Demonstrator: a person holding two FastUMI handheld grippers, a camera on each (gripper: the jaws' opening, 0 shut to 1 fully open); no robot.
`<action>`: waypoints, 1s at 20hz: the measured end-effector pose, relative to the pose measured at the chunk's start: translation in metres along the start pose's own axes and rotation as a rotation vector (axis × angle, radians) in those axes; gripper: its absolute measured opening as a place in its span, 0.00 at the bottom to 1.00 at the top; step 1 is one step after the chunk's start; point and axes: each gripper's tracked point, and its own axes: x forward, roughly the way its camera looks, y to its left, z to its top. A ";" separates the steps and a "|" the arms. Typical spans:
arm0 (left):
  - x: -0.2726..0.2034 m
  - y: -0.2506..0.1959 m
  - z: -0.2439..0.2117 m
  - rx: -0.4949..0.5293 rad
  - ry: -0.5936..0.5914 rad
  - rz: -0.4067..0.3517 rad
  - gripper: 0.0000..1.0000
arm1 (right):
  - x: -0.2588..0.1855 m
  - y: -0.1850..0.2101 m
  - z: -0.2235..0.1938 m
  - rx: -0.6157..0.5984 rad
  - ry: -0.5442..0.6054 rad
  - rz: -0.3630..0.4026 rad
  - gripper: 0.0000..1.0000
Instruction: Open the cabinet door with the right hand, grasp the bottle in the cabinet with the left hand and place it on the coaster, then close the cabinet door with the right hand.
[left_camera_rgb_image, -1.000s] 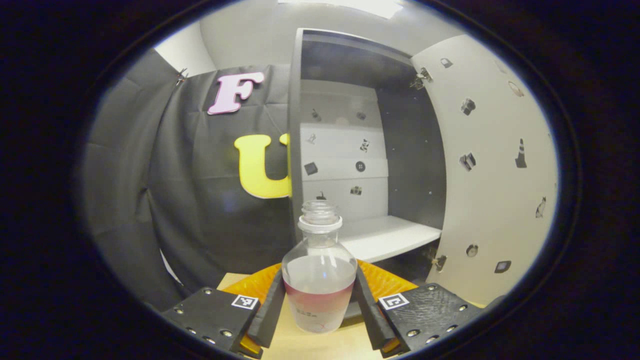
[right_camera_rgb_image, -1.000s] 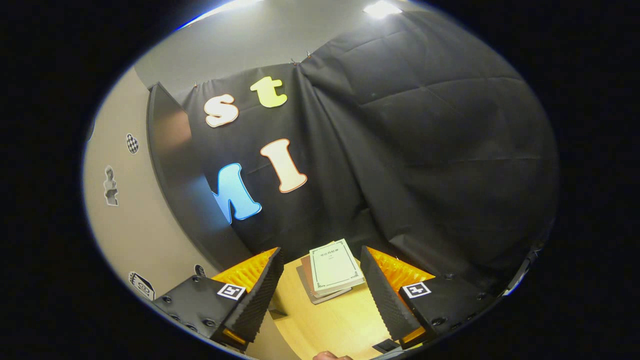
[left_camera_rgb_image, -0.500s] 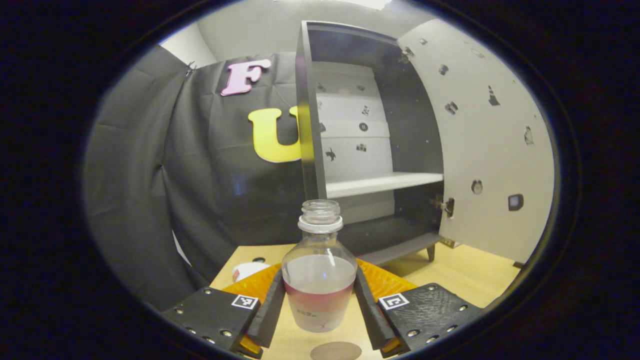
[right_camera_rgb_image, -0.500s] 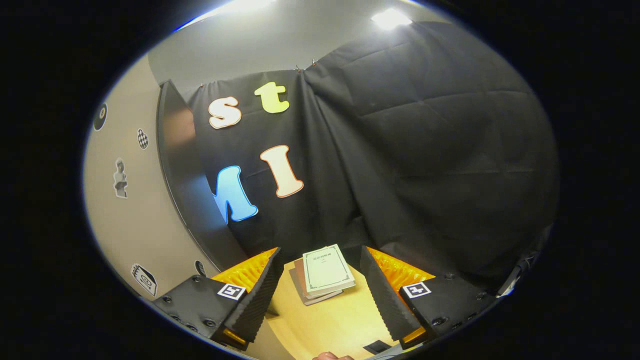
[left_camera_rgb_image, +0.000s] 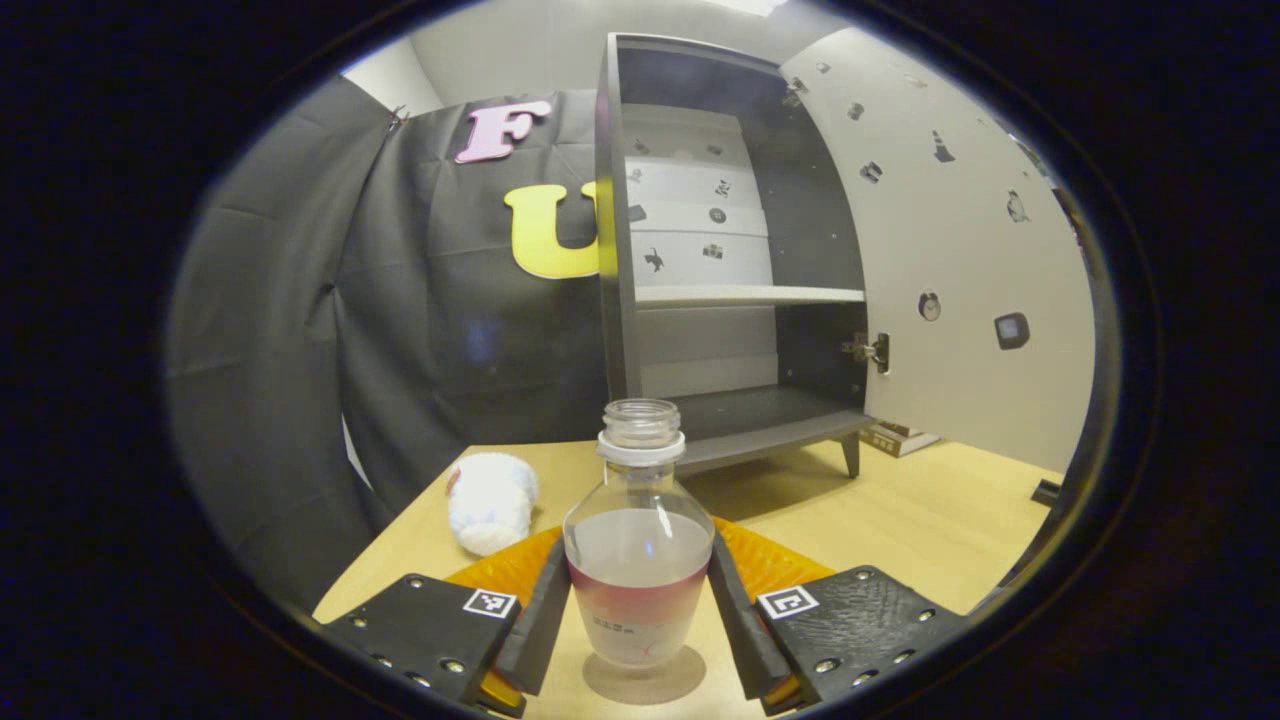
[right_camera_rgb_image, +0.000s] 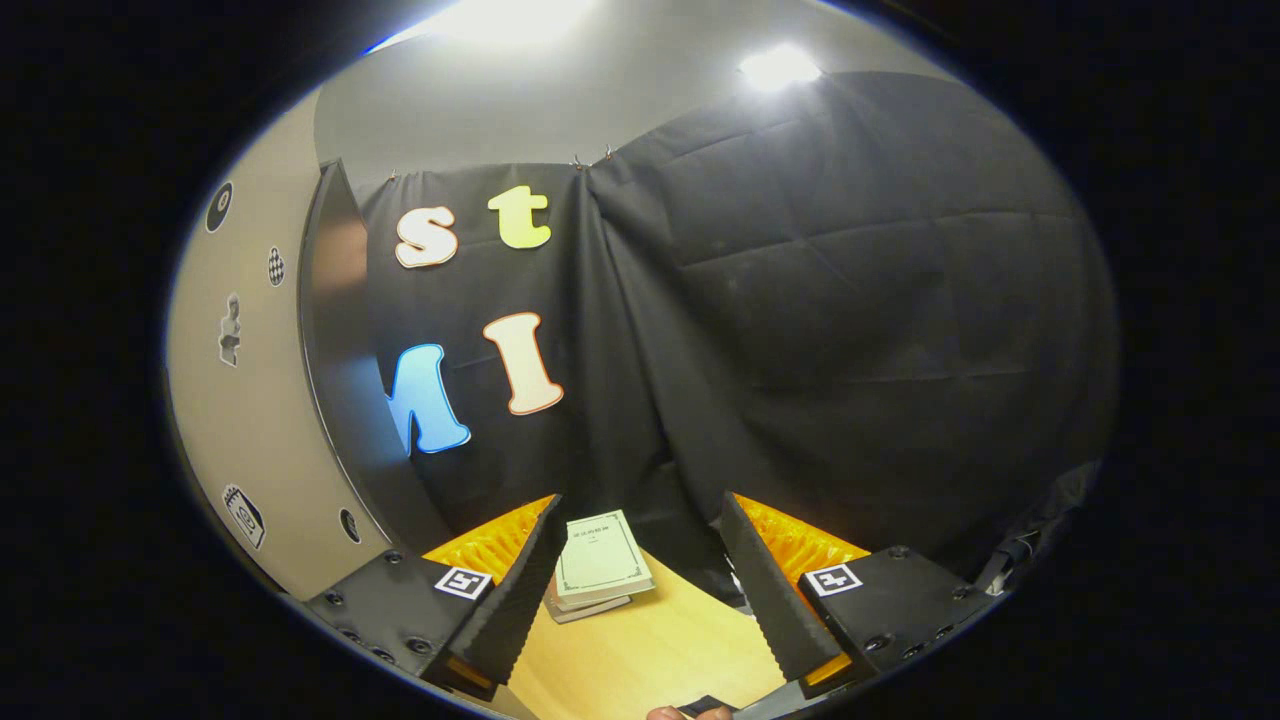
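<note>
The left hand-held gripper (left_camera_rgb_image: 638, 610) is pointing level toward the open cabinet (left_camera_rgb_image: 735, 270), its fingers pressing both sides of the upright, capless bottle (left_camera_rgb_image: 638, 540) just above the coaster (left_camera_rgb_image: 645, 678). The right hand-held gripper (right_camera_rgb_image: 640, 590) is hanging spread wide and empty over the wooden tabletop (right_camera_rgb_image: 650, 655), facing stacked books (right_camera_rgb_image: 598, 568).

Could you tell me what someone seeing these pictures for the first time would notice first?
Most striking is the clear bottle with pinkish liquid, upright between the left gripper's fingers, low in the left gripper view. Behind it the cabinet stands with its door swung wide open. In the right gripper view, the open right gripper points at a stack of books on the table.
</note>
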 end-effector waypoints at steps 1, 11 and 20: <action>-0.003 0.000 -0.010 -0.007 0.000 0.001 0.70 | -0.001 -0.003 0.000 -0.005 -0.010 -0.013 0.98; -0.011 0.007 -0.055 -0.091 -0.023 0.055 0.72 | -0.018 -0.010 -0.026 -0.092 0.040 -0.055 0.98; -0.018 0.005 -0.060 -0.072 -0.018 0.023 0.74 | -0.028 0.004 -0.060 -0.180 0.121 -0.015 0.98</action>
